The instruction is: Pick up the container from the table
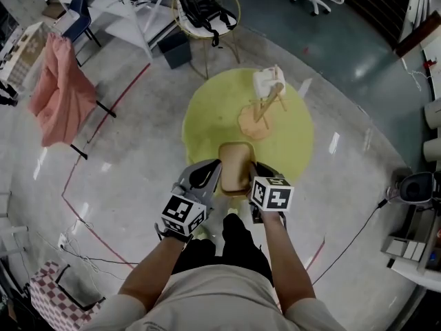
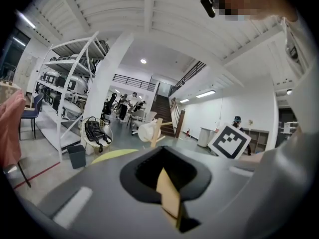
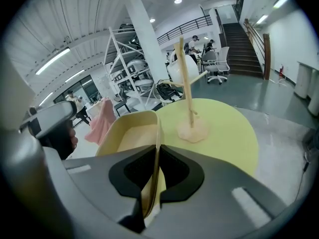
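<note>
A tan, open-topped container hangs over the near edge of the round yellow table, held between both grippers. My left gripper is shut on its left wall; in the left gripper view only a thin tan edge of the container shows, pinched in the left gripper. My right gripper is shut on the right wall. In the right gripper view the container opens to the left of the right gripper, whose jaws clamp its wall.
A wooden peg stand with a white mug sits mid-table, also in the right gripper view as the stand. On the floor are a pink cloth on a rack, a round chair with a black bag, a dark bin and a cable.
</note>
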Demonstrator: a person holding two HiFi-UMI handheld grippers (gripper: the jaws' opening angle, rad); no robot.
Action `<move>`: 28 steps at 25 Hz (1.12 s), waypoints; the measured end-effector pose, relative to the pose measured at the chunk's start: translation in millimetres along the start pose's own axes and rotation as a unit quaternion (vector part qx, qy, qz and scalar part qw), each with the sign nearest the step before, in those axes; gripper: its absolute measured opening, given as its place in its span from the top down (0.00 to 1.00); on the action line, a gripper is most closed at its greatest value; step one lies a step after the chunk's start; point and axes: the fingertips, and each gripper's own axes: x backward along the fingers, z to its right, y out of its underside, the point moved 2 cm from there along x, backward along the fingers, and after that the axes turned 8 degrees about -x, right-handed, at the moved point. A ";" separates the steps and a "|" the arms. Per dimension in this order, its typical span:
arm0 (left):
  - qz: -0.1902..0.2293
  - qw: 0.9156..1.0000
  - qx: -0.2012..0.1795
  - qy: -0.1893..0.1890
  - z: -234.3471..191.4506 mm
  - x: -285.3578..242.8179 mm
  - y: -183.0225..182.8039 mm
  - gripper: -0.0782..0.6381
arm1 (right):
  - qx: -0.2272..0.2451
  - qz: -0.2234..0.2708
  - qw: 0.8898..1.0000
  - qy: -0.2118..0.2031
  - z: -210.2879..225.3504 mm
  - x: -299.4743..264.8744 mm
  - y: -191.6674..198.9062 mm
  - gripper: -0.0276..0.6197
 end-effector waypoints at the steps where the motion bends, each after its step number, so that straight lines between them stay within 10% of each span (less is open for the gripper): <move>1: 0.002 1.000 -0.002 0.001 0.8 3.7 -3.8 0.88 | 0.002 0.002 1.000 -0.001 -4.4 5.4 -2.0 0.91; 28: 0.079 0.996 -0.045 -0.005 8.7 76.2 -92.1 0.88 | 0.036 0.046 0.998 -0.032 -85.1 105.2 -36.2 0.91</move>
